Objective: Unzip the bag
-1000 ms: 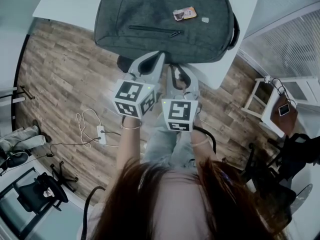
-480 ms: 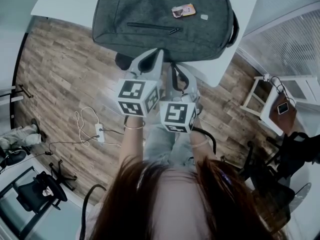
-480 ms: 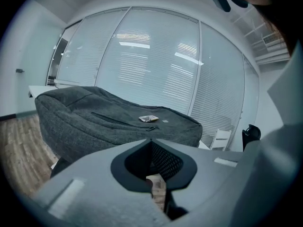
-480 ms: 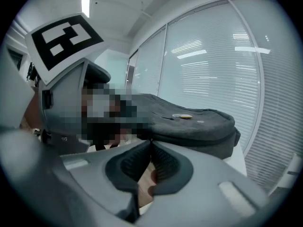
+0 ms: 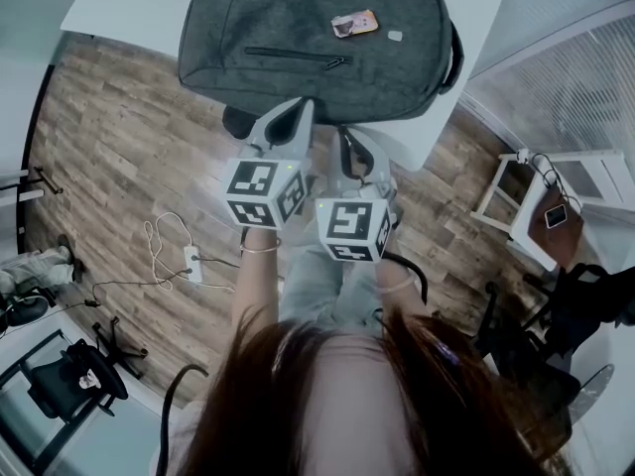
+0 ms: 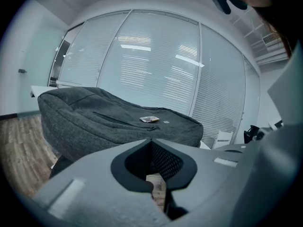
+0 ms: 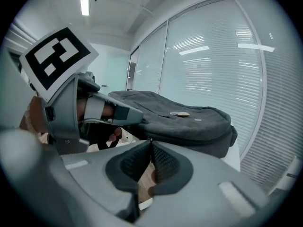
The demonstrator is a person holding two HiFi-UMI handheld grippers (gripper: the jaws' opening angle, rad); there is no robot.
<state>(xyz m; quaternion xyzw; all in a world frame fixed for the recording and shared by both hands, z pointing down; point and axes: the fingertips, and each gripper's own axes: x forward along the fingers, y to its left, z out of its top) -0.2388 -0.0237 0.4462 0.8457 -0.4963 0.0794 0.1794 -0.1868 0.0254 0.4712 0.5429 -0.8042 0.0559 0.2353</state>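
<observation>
Head view: soft grey heathered-fabric bag [image 5: 298,18] flat on a white table [image 5: 119,8], front-pocket zipper [image 5: 298,56] closed, small tag [image 5: 354,24] unreadable; left gripper [image 5: 304,107] and right gripper [image 5: 346,137] side by side at its near edge, above wood-plank floor [image 5: 109,137].

Left gripper view: mesh-textured jaws pinched together on nothing; slatted blinds [image 6: 151,65] behind.

Right gripper view: jaws likewise closed, empty; black-and-white marker cube [image 7: 56,60] at left.

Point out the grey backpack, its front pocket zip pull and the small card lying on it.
grey backpack [image 5: 288,18], head view, bare fabric above the pocket zip.
zip pull [image 5: 342,64], head view, the zip's end nearest the card.
small card [image 5: 354,24], head view, its middle.
</observation>
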